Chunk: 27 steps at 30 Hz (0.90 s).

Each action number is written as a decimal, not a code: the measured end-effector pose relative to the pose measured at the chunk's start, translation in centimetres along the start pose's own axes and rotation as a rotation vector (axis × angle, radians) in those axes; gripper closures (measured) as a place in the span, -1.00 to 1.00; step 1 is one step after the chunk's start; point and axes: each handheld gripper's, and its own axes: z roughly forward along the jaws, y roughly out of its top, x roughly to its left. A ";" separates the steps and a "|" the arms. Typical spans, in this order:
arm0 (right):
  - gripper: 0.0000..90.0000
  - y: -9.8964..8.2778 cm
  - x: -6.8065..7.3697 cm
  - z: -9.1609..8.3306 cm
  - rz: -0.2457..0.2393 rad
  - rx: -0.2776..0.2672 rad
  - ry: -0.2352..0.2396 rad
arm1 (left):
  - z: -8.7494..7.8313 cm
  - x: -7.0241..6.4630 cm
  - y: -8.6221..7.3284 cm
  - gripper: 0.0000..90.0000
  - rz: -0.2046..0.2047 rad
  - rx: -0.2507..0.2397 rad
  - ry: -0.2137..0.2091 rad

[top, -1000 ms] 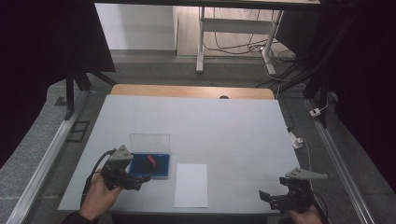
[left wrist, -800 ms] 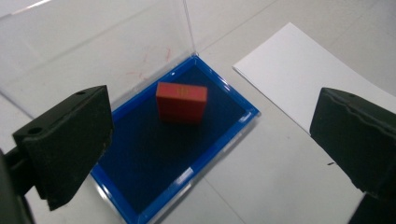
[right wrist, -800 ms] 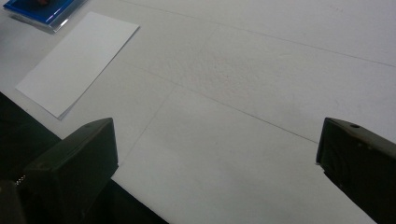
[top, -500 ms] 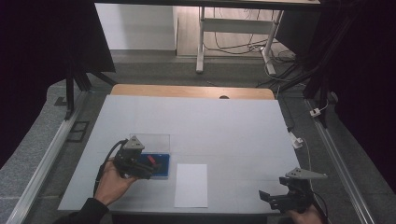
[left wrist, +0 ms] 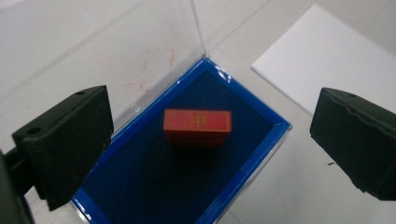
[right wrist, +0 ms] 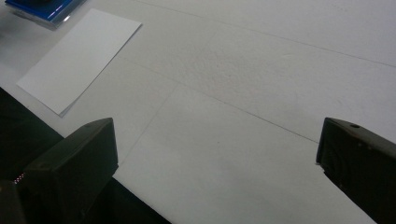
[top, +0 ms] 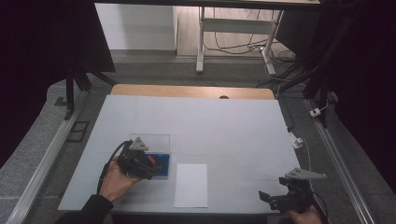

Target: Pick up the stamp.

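A small red block (left wrist: 198, 125) with a gold mark lies in a blue-lined open case (left wrist: 140, 186) whose clear lid (left wrist: 116, 51) stands up behind it. In the high view the case (top: 163, 169) sits at the front left of the table with the red block (top: 151, 160) inside. My left gripper (top: 148, 167) hovers just above the case, open, its jaws wide on either side of the block (left wrist: 205, 140). My right gripper (top: 271, 199) rests open at the table's front right edge, with nothing between its jaws (right wrist: 215, 172).
A white sheet of paper (top: 191, 185) lies flat right of the case, also in the right gripper view (right wrist: 77, 58). The white table (top: 205, 126) has a wooden strip (top: 187, 91) at the back. Metal rails run along both sides.
My left gripper has moved forward and right from the table's front left until it hangs over the open case. The right gripper has stayed put.
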 end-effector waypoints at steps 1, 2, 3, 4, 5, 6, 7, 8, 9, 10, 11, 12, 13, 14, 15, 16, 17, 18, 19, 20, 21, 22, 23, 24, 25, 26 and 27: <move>-1.00 0.0 0.0 0.0 0.001 -0.001 0.001 | 0.1 0.1 -0.1 -1.00 -0.003 0.005 -0.003; -1.00 0.0 0.0 0.0 -0.001 -0.002 0.001 | 0.3 0.2 -0.1 -1.00 -0.007 0.008 -0.004; -1.00 0.0 0.0 0.0 -0.001 -0.002 0.001 | 0.4 0.3 -0.2 -1.00 -0.010 0.010 -0.005; -1.00 0.0 0.0 0.0 -0.001 0.000 0.001 | 0.5 0.5 -0.3 -1.00 -0.015 0.008 -0.009; -1.00 0.0 0.0 0.0 -0.002 0.001 -0.001 | 0.6 0.6 -0.4 -1.00 -0.020 0.006 -0.018; -1.00 0.0 0.0 0.0 -0.002 0.001 -0.001 | 0.6 0.7 -0.4 -0.97 -0.026 0.003 -0.025; -1.00 0.0 0.0 0.0 -0.002 0.001 -0.001 | 0.7 0.7 -0.5 -0.97 -0.028 0.001 -0.028; -1.00 0.0 0.0 0.0 -0.002 0.002 -0.001 | 0.7 0.7 -0.5 -0.90 -0.024 0.007 -0.019; -1.00 0.0 0.0 0.0 -0.002 0.002 -0.001 | 0.8 0.7 -0.5 -0.85 -0.008 0.022 0.011; -1.00 0.0 0.0 0.0 -0.002 0.002 -0.001 | 0.8 0.7 -0.5 -0.77 -0.008 0.022 0.011; -1.00 0.0 0.0 0.0 -0.004 0.001 -0.001 | 0.8 0.7 -0.5 -0.68 0.000 0.023 0.016; -1.00 0.0 0.0 0.0 -0.003 0.001 -0.001 | 0.7 0.6 -0.5 -0.63 0.011 0.026 0.020; -1.00 0.0 0.0 0.0 -0.003 0.002 -0.002 | 0.6 0.6 -0.4 -0.57 0.014 0.031 0.024; -1.00 0.0 0.0 0.0 -0.003 0.002 -0.003 | 0.6 0.6 -0.4 -0.49 0.014 0.031 0.024; -1.00 0.0 0.0 0.0 -0.002 0.001 -0.003 | 0.6 0.6 -0.4 -0.43 0.015 0.030 0.017; -1.00 -0.1 0.0 0.0 0.000 -0.001 -0.001 | 0.5 0.6 -0.4 -0.38 0.018 0.035 0.014; -1.00 -0.1 0.0 0.0 0.001 -0.002 0.000 | 0.5 0.6 -0.4 -0.31 0.018 0.035 0.014; -1.00 -0.1 0.0 0.0 0.001 -0.001 -0.001 | 0.5 0.6 -0.4 -0.24 0.021 0.036 0.012; -1.00 -0.1 0.0 0.0 0.001 -0.001 -0.001 | 0.5 0.6 -0.3 -0.20 0.023 0.037 0.015; -1.00 -0.1 0.0 0.0 0.001 -0.001 0.000 | 0.4 0.5 -0.3 -0.14 0.021 0.038 0.016; -1.00 -0.1 0.0 0.0 0.001 -0.001 0.000 | 0.3 0.5 -0.3 -0.08 0.021 0.036 0.009; -1.00 -0.1 0.0 0.0 0.001 -0.001 -0.001 | 0.3 0.6 -0.2 -0.04 0.017 0.038 0.006; -1.00 -0.1 0.0 0.0 0.003 -0.001 -0.002 | 0.3 0.6 -0.2 0.00 0.017 0.038 0.006; -1.00 -0.1 0.0 0.0 0.003 -0.001 -0.002 | 0.3 0.6 -0.2 0.00 0.013 0.039 0.001; -1.00 -0.1 0.0 0.0 0.005 -0.001 -0.004 | 0.3 0.6 -0.3 0.10 0.011 0.043 -0.002; -1.00 -0.1 0.0 -0.1 0.006 -0.002 -0.003 | 0.3 0.5 -0.3 0.16 0.013 0.050 0.000; -1.00 -0.1 0.0 0.0 0.006 -0.002 -0.003 | 0.3 0.5 -0.3 0.21 0.013 0.050 0.000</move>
